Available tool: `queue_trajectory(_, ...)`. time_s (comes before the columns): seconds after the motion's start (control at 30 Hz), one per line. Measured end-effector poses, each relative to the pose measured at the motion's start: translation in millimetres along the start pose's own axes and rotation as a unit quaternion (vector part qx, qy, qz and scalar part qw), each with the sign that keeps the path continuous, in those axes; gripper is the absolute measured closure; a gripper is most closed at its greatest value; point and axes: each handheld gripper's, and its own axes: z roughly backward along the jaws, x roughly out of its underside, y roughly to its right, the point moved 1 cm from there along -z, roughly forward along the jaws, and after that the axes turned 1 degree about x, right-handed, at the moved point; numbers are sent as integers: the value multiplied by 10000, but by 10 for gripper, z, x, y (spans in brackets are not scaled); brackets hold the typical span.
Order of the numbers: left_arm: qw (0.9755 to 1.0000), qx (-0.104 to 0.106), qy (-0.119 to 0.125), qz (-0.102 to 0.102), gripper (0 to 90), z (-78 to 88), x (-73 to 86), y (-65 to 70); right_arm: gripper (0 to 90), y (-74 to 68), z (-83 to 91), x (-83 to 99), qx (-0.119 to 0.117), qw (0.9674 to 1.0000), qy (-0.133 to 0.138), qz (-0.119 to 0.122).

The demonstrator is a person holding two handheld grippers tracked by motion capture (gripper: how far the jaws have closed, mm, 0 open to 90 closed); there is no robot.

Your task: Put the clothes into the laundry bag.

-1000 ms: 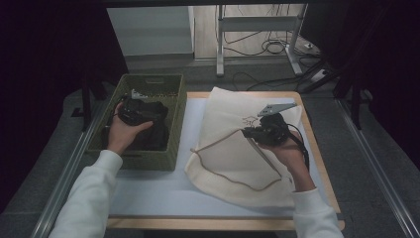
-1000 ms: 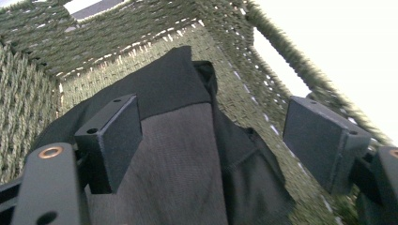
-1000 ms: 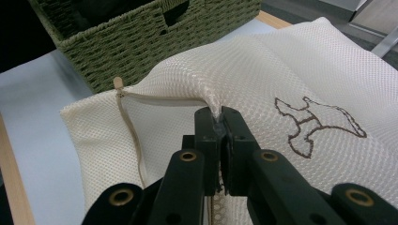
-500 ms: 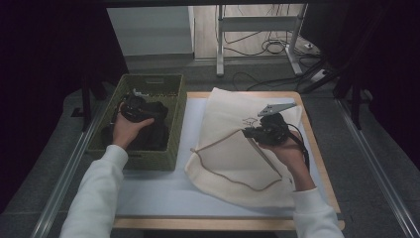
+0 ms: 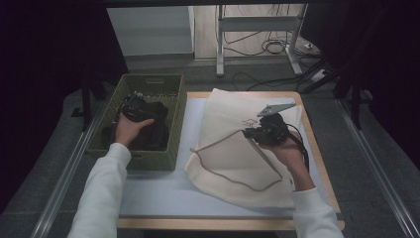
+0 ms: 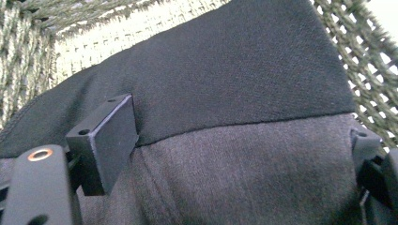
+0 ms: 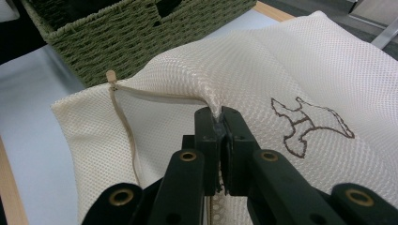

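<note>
Pale table (image 5: 163, 193), mesh bag (image 5: 237, 148) lengthwise front-to-back, right gripper (image 7: 219, 123) jaws clamped on it; left gripper (image 5: 136, 109) jaws apart.

Cream mesh bag (image 5: 237, 144): lies flat on the surface, beside the basket, its opening edge pinched upward; brown outline print on top, tan drawstring along the edge. Dark folded garment (image 6: 244, 140): lies inside the green wicker basket (image 5: 163, 87).

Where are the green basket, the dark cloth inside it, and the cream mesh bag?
green basket (image 5: 157, 159), high view, on its near woven wall.
dark cloth (image 6: 244, 89), left gripper view, on its black upper fold.
cream mesh bag (image 7: 291, 61), right gripper view, on the netting above the outline drawing.
</note>
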Motion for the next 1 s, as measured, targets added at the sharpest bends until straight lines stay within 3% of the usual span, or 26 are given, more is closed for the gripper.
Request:
queue_trajectory(0.17, 9997, -57, -179, -126, 155, -79, 22, 18, 863, 2, -6, 6, 17, 10000, -17, -4)
queue_trajectory(0.3, 9996, -99, -241, -109, 156, -102, 30, 11, 863, -5, -6, 7, 38, 10000, -28, 8)
queue_trajectory(0.5, 9987, 161, -293, 393, 244, -132, 95, -102, 863, -9, 7, 16, 62, 10000, -38, 10)
queue_trajectory(0.57, 9986, 139, -333, 388, 253, -140, 97, -99, 863, -8, 9, 17, 65, 10000, -37, 10)
queue_trajectory(0.67, 9988, -15, -453, 206, 281, -169, 88, -51, 863, -7, 13, 20, 73, 10000, -31, 2)
queue_trajectory(0.77, 9974, -228, -660, -172, 280, -229, 58, 31, 863, 0, 4, 22, 90, 9999, -64, -21)
queue_trajectory(0.87, 9966, -275, -735, -253, 282, -248, 42, 47, 863, 3, -9, 25, 84, 9999, -77, -32)
queue_trajectory(1.0, 9950, -413, -841, -339, 374, -248, 16, 85, 862, 7, -24, 28, 78, 9999, -93, -30)
